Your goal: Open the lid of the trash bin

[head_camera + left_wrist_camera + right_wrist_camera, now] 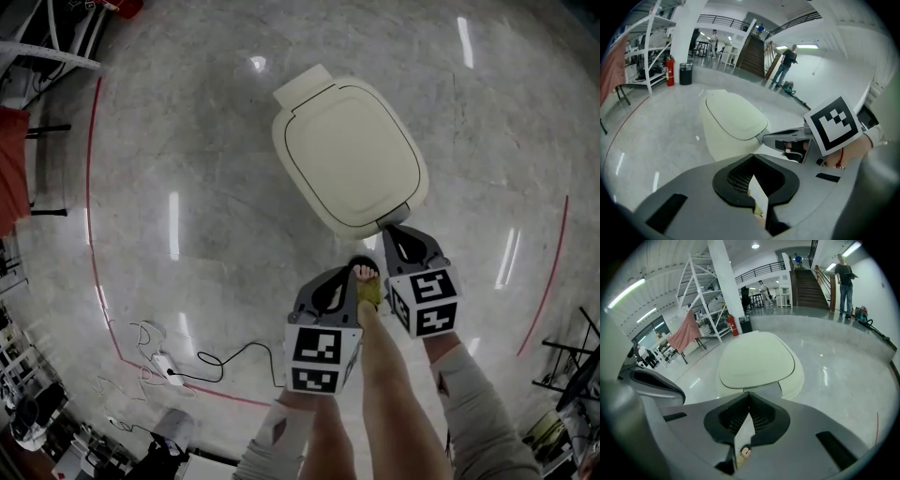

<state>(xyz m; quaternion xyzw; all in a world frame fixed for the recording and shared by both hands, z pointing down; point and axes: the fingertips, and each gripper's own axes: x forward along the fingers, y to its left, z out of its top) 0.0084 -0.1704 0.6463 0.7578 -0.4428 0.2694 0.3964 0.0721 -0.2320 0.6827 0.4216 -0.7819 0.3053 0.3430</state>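
The cream trash bin (347,155) stands on the grey floor with its lid down flat. It also shows in the left gripper view (733,117) and the right gripper view (757,359). My right gripper (389,228) is shut and empty, with its tips at the bin's near edge, by a grey tab (761,389) under the lid rim; whether they touch it I cannot tell. My left gripper (351,269) is shut and empty too. It hangs lower and nearer to me, short of the bin. The right gripper's marker cube (834,124) shows beside the bin.
A sandalled foot (367,275) and bare legs are just behind the grippers. A power strip with a cable (169,366) lies at the lower left inside a red floor line (94,187). Shelving (701,296), a pillar (724,282), stairs and a distant person (844,277) stand far off.
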